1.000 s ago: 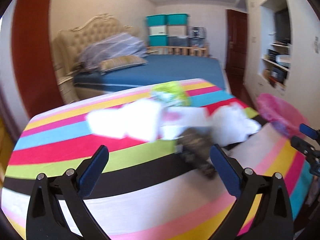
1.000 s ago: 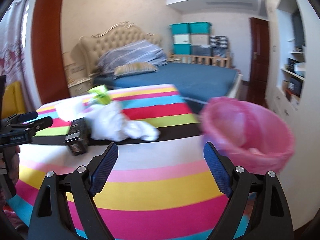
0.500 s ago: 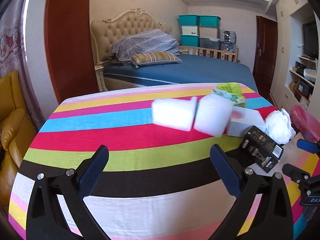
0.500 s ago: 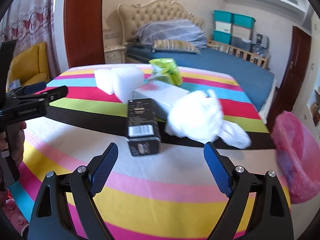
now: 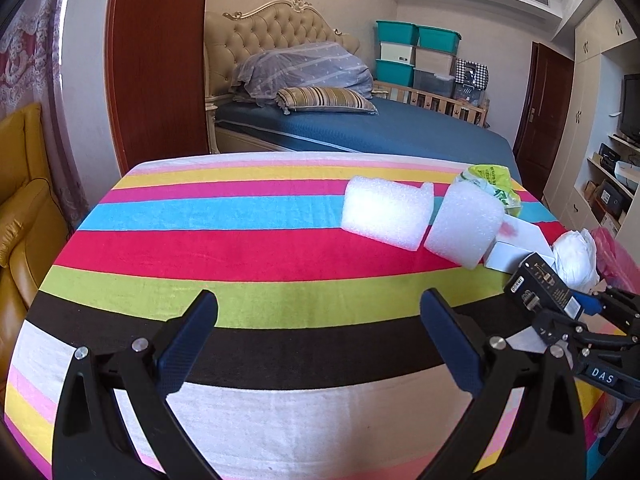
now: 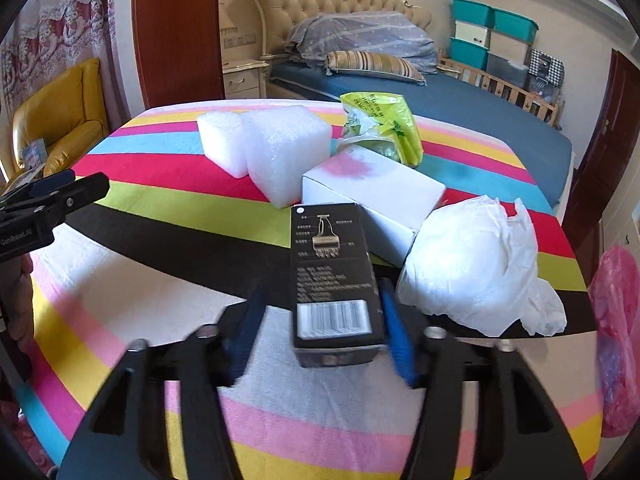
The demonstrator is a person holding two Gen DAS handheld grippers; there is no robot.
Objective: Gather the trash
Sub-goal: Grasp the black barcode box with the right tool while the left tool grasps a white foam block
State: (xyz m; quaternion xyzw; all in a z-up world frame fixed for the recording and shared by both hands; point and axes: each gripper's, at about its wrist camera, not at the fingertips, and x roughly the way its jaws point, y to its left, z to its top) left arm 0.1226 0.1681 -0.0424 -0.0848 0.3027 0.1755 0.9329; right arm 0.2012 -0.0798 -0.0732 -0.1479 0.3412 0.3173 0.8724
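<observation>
my right claw (image 6: 320,344) sits low over the striped table (image 6: 160,216), its blue fingers (image 6: 396,344) straddling the near end of the black box (image 6: 334,276). the right finger looks to be against the box's side while the left one stands a little off it, and both are blurred, so i cannot tell whether the box is clamped. the box lies flat, barcode end toward me, its far end touching the white carton (image 6: 372,188). just right of the box is a crumpled white plastic bag (image 6: 472,268). behind the carton lies a yellow-green wrapper (image 6: 384,124), and to the left stand two white foam blocks (image 6: 280,148), touching each other. a pink trash bag (image 6: 616,344) hangs off the table's right edge.

my left claw (image 5: 320,344) hovers above the black stripe with its fingers wide apart, holding nothing, well to the left of the trash. from its camera i see the foam blocks (image 5: 420,216) ahead and the black box (image 5: 540,284) at far right.
</observation>
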